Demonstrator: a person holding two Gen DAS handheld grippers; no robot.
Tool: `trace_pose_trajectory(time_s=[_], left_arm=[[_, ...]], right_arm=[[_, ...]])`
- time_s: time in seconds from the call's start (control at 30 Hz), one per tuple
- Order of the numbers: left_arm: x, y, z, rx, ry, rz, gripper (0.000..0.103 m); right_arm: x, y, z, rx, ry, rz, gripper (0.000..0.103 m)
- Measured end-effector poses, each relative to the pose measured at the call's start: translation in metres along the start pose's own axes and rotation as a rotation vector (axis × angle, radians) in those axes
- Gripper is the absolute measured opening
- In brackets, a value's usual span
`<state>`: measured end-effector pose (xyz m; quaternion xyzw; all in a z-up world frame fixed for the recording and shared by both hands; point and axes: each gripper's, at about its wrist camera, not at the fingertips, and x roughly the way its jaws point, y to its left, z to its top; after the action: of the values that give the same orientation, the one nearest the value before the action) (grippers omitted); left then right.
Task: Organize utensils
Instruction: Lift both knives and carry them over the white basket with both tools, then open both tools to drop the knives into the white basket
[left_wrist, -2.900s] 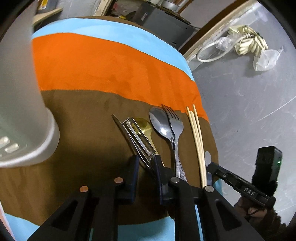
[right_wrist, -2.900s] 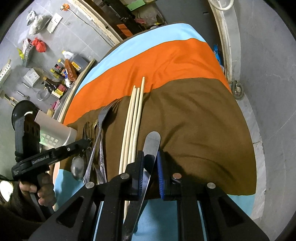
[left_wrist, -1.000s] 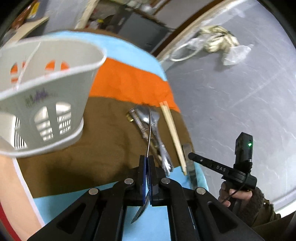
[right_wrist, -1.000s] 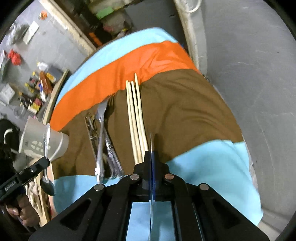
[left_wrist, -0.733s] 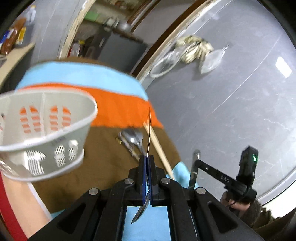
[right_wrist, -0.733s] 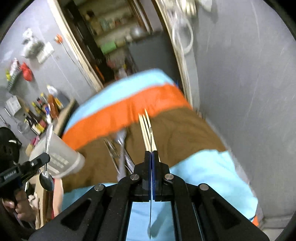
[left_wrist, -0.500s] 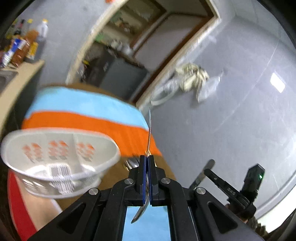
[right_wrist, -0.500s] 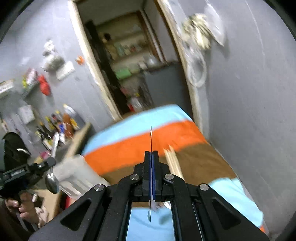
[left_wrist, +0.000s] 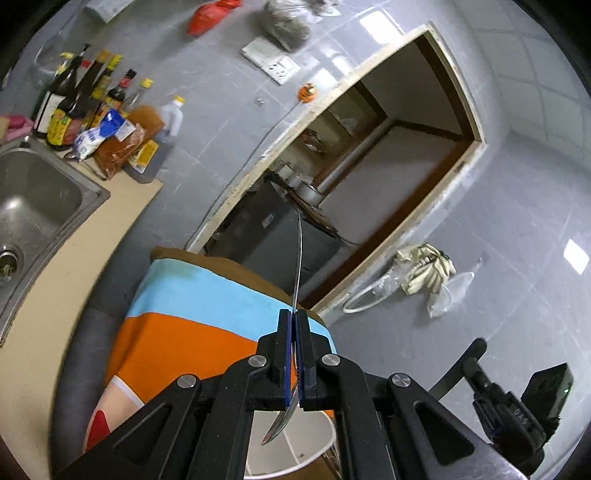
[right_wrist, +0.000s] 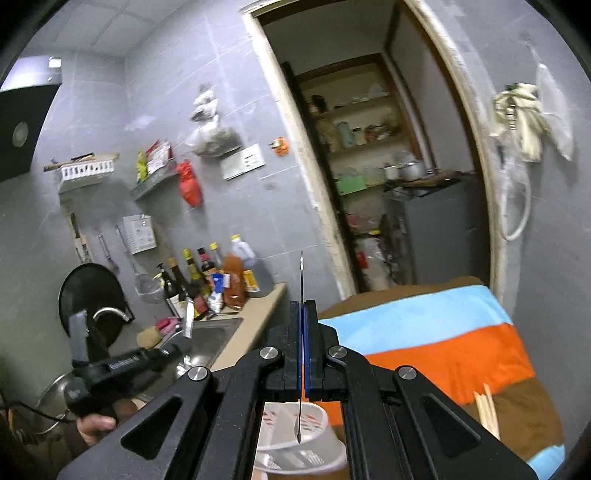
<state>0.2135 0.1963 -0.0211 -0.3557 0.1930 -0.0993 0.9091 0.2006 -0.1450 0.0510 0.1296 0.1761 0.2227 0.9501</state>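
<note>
Left gripper (left_wrist: 294, 332) clamped on a spoon (left_wrist: 297, 258), seen edge-on, bowl end down over the white utensil holder (left_wrist: 295, 446). Right gripper (right_wrist: 303, 325) clamped on a knife (right_wrist: 301, 280), also above holder. Chopsticks (right_wrist: 487, 410) lying right on the striped cloth (right_wrist: 443, 343).

The holder (left_wrist: 295, 454) sits mostly behind the left gripper's frame, its base cut off by the lower edge; from the right wrist only part of its rim and slotted wall (right_wrist: 314, 432) shows. The chopsticks (right_wrist: 487, 410) are just tips, the rest hidden by the gripper arm. Both held utensils are edge-on, so their kind can't be told. The bottle labels (left_wrist: 59, 125) are too small to read.
</note>
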Motion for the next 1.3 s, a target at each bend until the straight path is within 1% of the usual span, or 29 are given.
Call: trace_pose_trajectory(time_s=[0.13, 0.2, 0.27, 0.37, 0.5, 0.63, 0.73, 0.87, 0.93, 0.97, 1.0, 1.03, 1.07, 1.1, 1.13, 1.23, 1.27, 1.3], left_arm=[[0.013, 0.011, -0.014, -0.012, 0.026, -0.003, 0.002], [0.019, 0.016, -0.023, -0.006, 0.04, 0.001, 0.002], [0.021, 0.02, -0.028, -0.001, 0.047, 0.01, 0.002], [0.025, 0.023, -0.034, 0.026, 0.05, 0.042, 0.002], [0.026, 0.018, -0.041, 0.092, 0.059, 0.069, 0.003], [0.025, 0.014, -0.048, 0.134, 0.068, 0.084, 0.003], [0.022, 0.014, -0.051, 0.148, 0.076, 0.105, 0.003], [0.019, 0.013, -0.052, 0.151, 0.099, 0.122, 0.003], [0.016, 0.011, -0.053, 0.161, 0.106, 0.146, 0.008], [0.016, 0.01, -0.053, 0.163, 0.109, 0.155, 0.017], [0.014, 0.01, -0.053, 0.162, 0.112, 0.165, 0.032], [0.013, 0.009, -0.053, 0.156, 0.11, 0.173, 0.042], [0.01, 0.009, -0.052, 0.145, 0.1, 0.178, 0.056], [0.006, 0.009, -0.051, 0.126, 0.082, 0.178, 0.057], [0.004, 0.008, -0.051, 0.124, 0.079, 0.178, 0.057], [-0.001, -0.006, -0.048, 0.175, 0.072, 0.218, 0.057], [-0.003, -0.013, -0.047, 0.196, 0.066, 0.225, 0.062], [-0.005, -0.019, -0.046, 0.217, 0.058, 0.232, 0.07]], right_arm=[[0.025, 0.016, -0.01, -0.031, 0.031, -0.001, 0.001], [0.041, 0.018, -0.021, -0.044, 0.057, -0.016, 0.001], [0.053, 0.016, -0.031, -0.028, 0.092, -0.021, 0.001], [0.067, 0.012, -0.043, -0.005, 0.135, -0.025, 0.001], [0.083, 0.012, -0.058, -0.031, 0.185, -0.031, 0.001], [0.092, 0.014, -0.071, -0.045, 0.231, -0.037, 0.001], [0.095, 0.011, -0.078, -0.028, 0.27, -0.027, 0.001], [0.093, 0.003, -0.083, 0.008, 0.3, -0.011, 0.003], [0.09, 0.002, -0.084, 0.014, 0.302, -0.004, 0.004], [0.088, 0.002, -0.083, 0.013, 0.298, -0.001, 0.005], [0.086, 0.002, -0.082, 0.011, 0.293, -0.001, 0.01], [0.083, 0.001, -0.081, 0.011, 0.286, 0.0, 0.013], [0.08, 0.001, -0.079, 0.014, 0.278, 0.003, 0.02], [0.076, 0.0, -0.077, 0.015, 0.264, 0.003, 0.024], [0.071, 0.0, -0.075, 0.012, 0.25, -0.001, 0.025], [0.057, 0.001, -0.065, -0.005, 0.211, -0.022, 0.033], [0.05, 0.002, -0.061, -0.014, 0.189, -0.033, 0.041], [0.042, 0.001, -0.057, -0.026, 0.162, -0.046, 0.049]])
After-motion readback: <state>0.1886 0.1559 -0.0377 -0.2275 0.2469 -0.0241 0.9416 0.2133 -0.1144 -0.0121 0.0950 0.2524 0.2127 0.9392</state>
